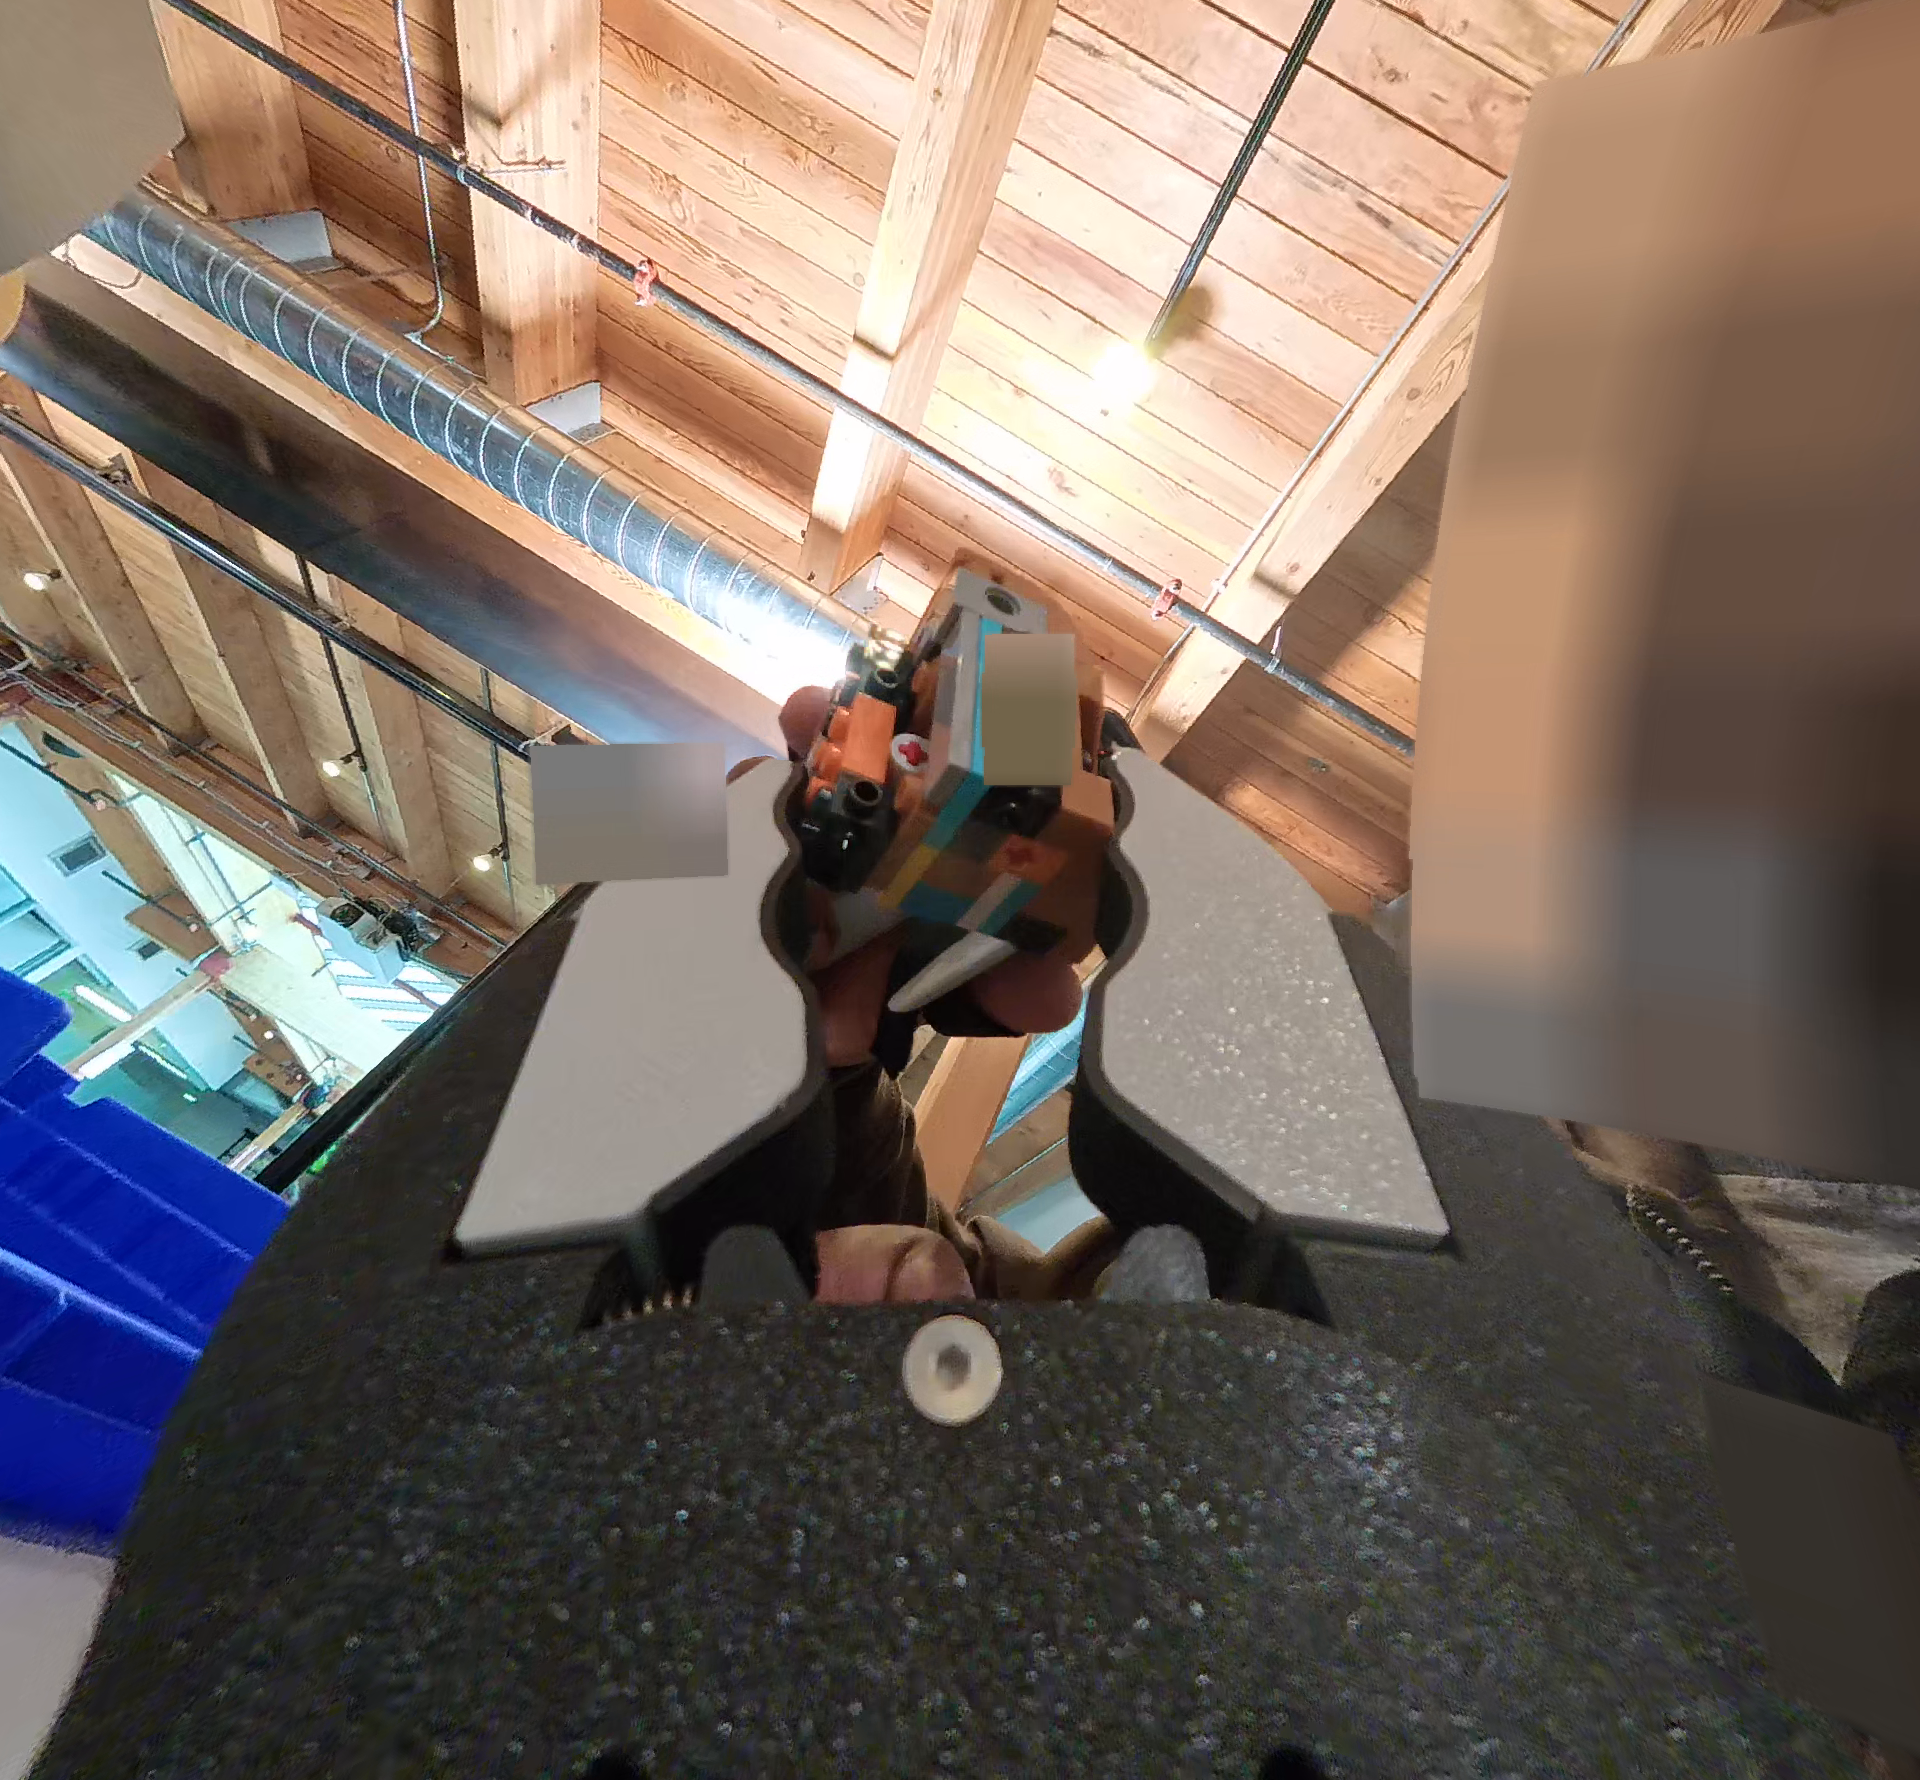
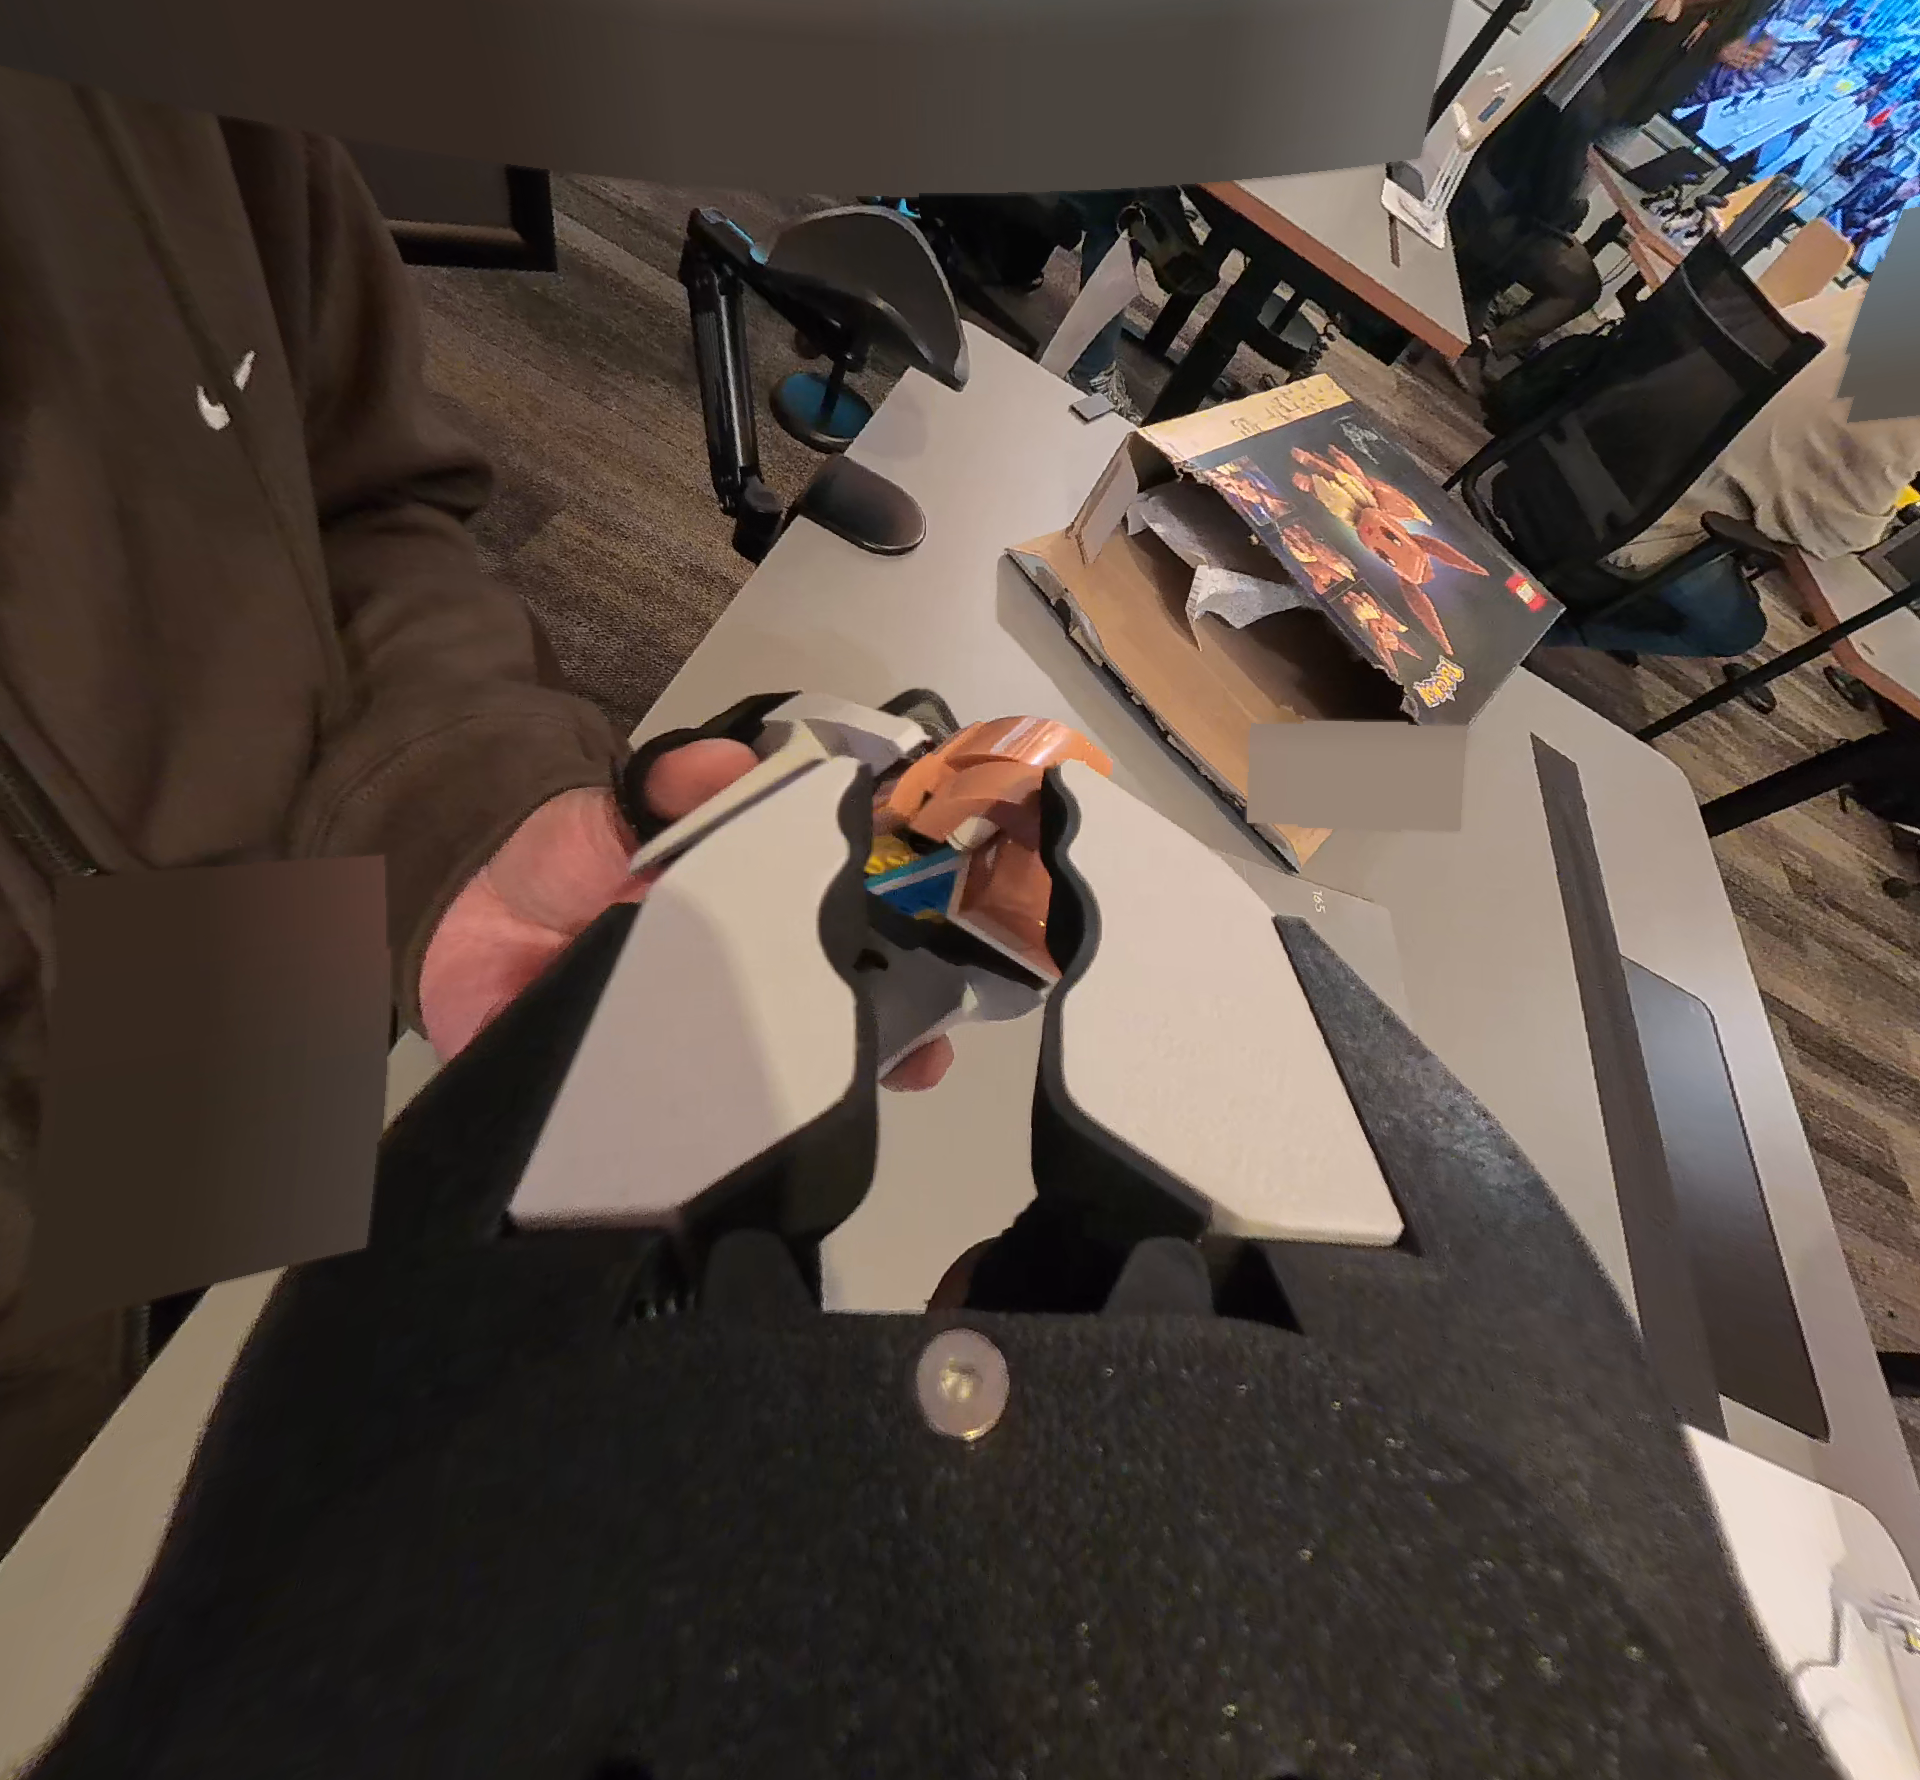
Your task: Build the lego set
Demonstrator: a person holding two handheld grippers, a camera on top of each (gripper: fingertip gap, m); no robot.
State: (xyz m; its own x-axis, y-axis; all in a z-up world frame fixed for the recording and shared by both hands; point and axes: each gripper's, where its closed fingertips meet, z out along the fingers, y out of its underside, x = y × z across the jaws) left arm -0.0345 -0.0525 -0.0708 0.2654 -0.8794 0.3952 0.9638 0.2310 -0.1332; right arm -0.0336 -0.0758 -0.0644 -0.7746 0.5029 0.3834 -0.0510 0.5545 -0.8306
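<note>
A part-built lego model (image 1: 956, 826) of orange, black, teal and grey bricks with a white spike sits between my left gripper's (image 1: 948, 795) fingers, which are shut on it. That gripper points up at the wooden ceiling, and a person's fingers (image 1: 997, 998) show behind the model. In the right wrist view the same model (image 2: 987, 857) shows brown curved pieces and blue and yellow bricks. My right gripper (image 2: 954, 795) is closed around it above the table. The left gripper's grey fingers (image 2: 769, 774) show beside it, held by a hand (image 2: 520, 930).
An opened lego box (image 2: 1299, 567) lies on the grey table (image 2: 883, 587) beyond the grippers. A dark flat pad (image 2: 1714, 1211) lies at the table's right edge. A person in a brown hoodie (image 2: 208, 535) stands at left. Blue bins (image 1: 94, 1263) show lower left.
</note>
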